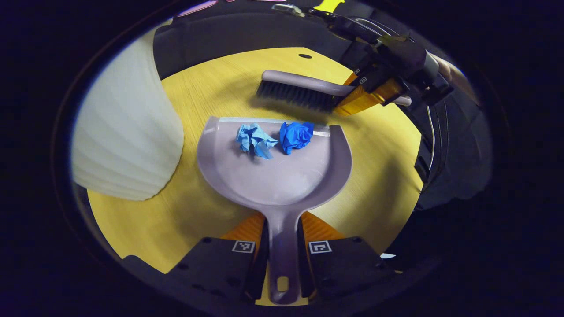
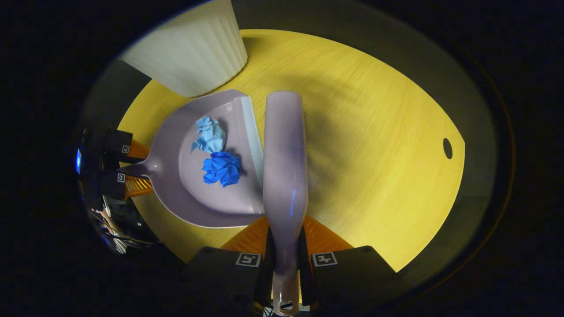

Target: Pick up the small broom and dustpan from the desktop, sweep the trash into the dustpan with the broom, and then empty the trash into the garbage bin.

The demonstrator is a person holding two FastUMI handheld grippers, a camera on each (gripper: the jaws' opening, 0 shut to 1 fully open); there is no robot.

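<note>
Yellow wood-grain desktop (image 1: 194,88), round-edged, dark booth behind; I log the items from the load outward.

1. Trash: pale blue paper wad (image 1: 254,140) and dark blue paper wad (image 1: 296,136), side by side, already inside the pan, just behind its front lip at about 12 o'clock of the pan in the left gripper view. Sweeping looks done, in my judgement.
2. Dustpan (image 1: 277,176): grey-lilac, lying flat on the desktop, handle pointing to 6 o'clock in the left gripper view. My left gripper (image 1: 282,259) is clenched on that handle, both fingers pressing its sides.
3. Small broom (image 2: 285,154): same colour. In the right gripper view its back runs from 6 toward 12 o'clock, close along the pan's lip. My right gripper (image 2: 286,264) is clamped on its handle. In the left gripper view the bristles sit beyond the lip at 12 to 1 o'clock.
4. Garbage bin (image 1: 128,132): white, ribbed, at 9 to 10 o'clock of the pan in the left gripper view, close beside the pan's left edge.

Risks as I judge them: both wads sit near the open lip, so any forward tilt while lifting would roll them back onto the desktop. The bin stands close, so a hasty swing could knock the pan's wall against it and jolt the light paper out.
</note>
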